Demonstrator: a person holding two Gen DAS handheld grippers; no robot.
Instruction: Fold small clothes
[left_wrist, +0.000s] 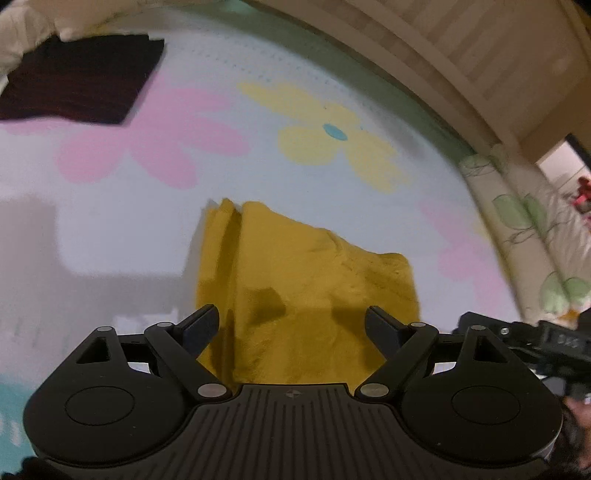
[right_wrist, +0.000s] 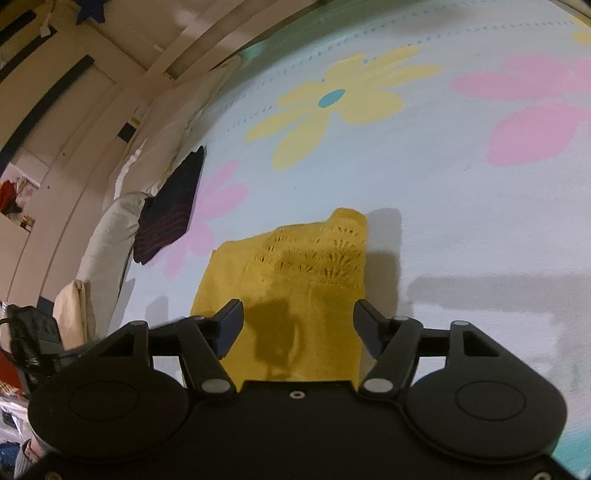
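**Entry: mustard knit garment, part-folded, both hand-held grippers hovering open**

Left hand-held gripper (left_wrist: 291, 325): jaws standing wide, nothing between the pads, hanging over the near end of the yellow garment (left_wrist: 295, 280). Right hand-held gripper (right_wrist: 298, 325): jaws also spread, gripping nothing, pointing down at the same garment (right_wrist: 295, 280) from the other side.

Yellow garment: lying bunched on the bed cover (left_wrist: 258, 177), a pale blue sheet printed with pink and yellow flowers. One long edge is sitting doubled into loose pleats; the openwork knit end is lying at the far side in the right wrist view.

Dark striped garment (left_wrist: 81, 81): lying flat and square, well apart, at the far edge by a white pillow (right_wrist: 122, 206); apparently already folded.

Risks, as judgement: the loose pleats are likely slipping apart if only the top layer is pinched; the open knit may be snagging on a fingertip; uneven lifting by the two sides would be skewing the fold.
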